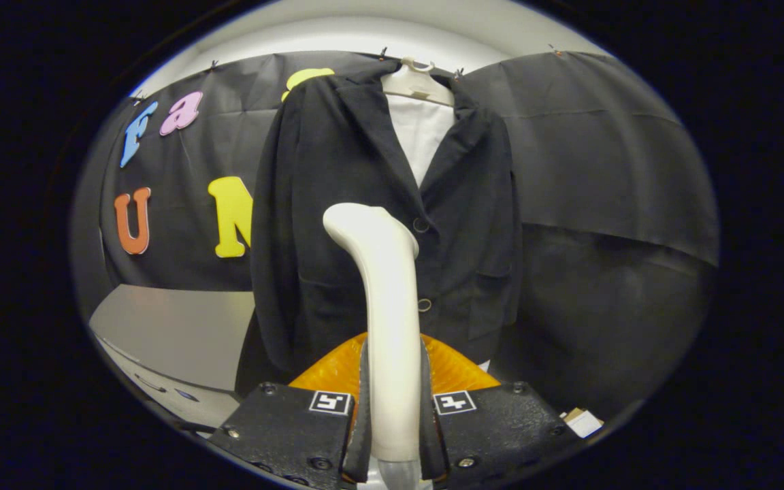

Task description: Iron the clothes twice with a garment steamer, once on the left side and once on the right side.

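On the tongs (392, 408), facing forward

The white steamer (385, 299) stands in front of the black jacket (337, 204) and hides part of its middle. Its head points away, so its face cannot be seen. The gripper (392, 415) fingers squeeze its handle, and the handle's bottom end is cut off. The jacket covers most of the hanger (418, 80) and the white shirt (422, 133).

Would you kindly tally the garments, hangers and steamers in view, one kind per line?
Garments: 2, a black jacket over a white shirt
Hangers: 1, the hanger
Steamers: 1, the steamer, clamped in the gripper
Total: 4
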A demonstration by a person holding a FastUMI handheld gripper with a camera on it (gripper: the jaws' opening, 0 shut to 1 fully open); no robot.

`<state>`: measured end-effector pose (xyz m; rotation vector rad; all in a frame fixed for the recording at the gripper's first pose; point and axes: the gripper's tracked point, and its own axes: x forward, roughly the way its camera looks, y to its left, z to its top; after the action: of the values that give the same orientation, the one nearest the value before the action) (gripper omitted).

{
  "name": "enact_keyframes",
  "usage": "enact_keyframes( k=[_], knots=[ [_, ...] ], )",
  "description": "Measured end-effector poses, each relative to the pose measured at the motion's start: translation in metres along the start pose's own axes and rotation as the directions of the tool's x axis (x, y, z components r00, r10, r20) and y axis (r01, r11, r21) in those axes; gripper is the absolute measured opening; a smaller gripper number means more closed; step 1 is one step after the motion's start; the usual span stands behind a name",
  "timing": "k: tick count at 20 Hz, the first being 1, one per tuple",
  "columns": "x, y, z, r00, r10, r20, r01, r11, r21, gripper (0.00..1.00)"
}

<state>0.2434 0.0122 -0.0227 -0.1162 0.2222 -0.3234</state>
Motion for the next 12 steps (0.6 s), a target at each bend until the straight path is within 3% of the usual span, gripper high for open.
enact_keyframes(
  k=[12],
  knots=[
    [0.016, -0.012, -0.082, 0.989, -0.031, -0.142, 0.025, 0.999, -0.044, 0.31]
  ],
)
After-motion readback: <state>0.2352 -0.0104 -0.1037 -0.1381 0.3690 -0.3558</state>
